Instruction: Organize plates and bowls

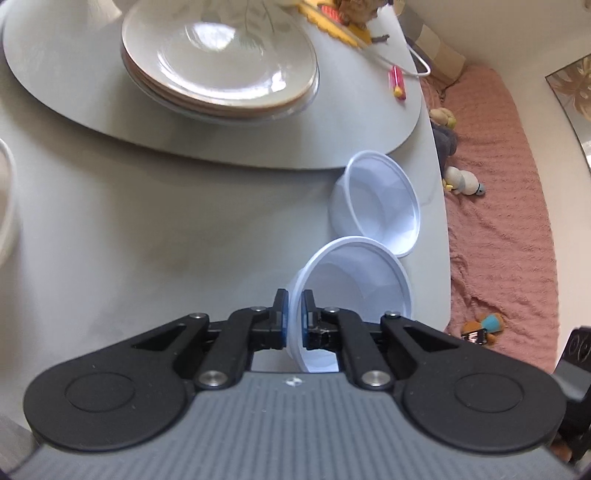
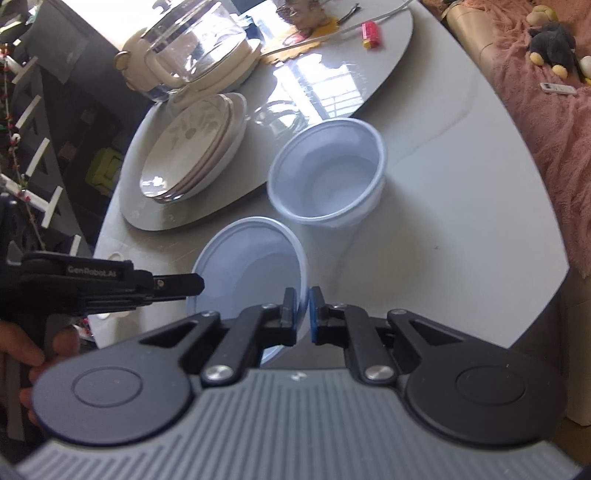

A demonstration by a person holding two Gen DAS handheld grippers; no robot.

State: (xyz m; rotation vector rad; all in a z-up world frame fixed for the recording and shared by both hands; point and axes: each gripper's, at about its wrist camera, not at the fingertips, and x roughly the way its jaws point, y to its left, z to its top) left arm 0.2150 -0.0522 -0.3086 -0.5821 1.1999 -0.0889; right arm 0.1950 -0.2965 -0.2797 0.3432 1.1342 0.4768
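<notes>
My left gripper [image 1: 294, 314] is shut on the rim of a white plastic bowl [image 1: 354, 280], held tilted above the table. The same bowl [image 2: 255, 269] shows in the right wrist view, where my right gripper [image 2: 303, 306] is shut on its opposite rim; the left gripper [image 2: 177, 284] reaches in from the left. A second white plastic bowl [image 1: 380, 206] [image 2: 328, 173] stands on the table just beyond. A stack of cream plates [image 1: 221, 59] [image 2: 195, 147] sits on the grey turntable [image 1: 74, 92] [image 2: 147, 214].
A glass kettle [image 2: 195, 48] stands behind the plates. A red-and-yellow small item [image 1: 397, 83] [image 2: 371, 33] and a yellow mat [image 1: 340, 29] lie on the turntable. The table edge [image 1: 445, 221] borders a pink blanket [image 1: 509, 221] with plush toys.
</notes>
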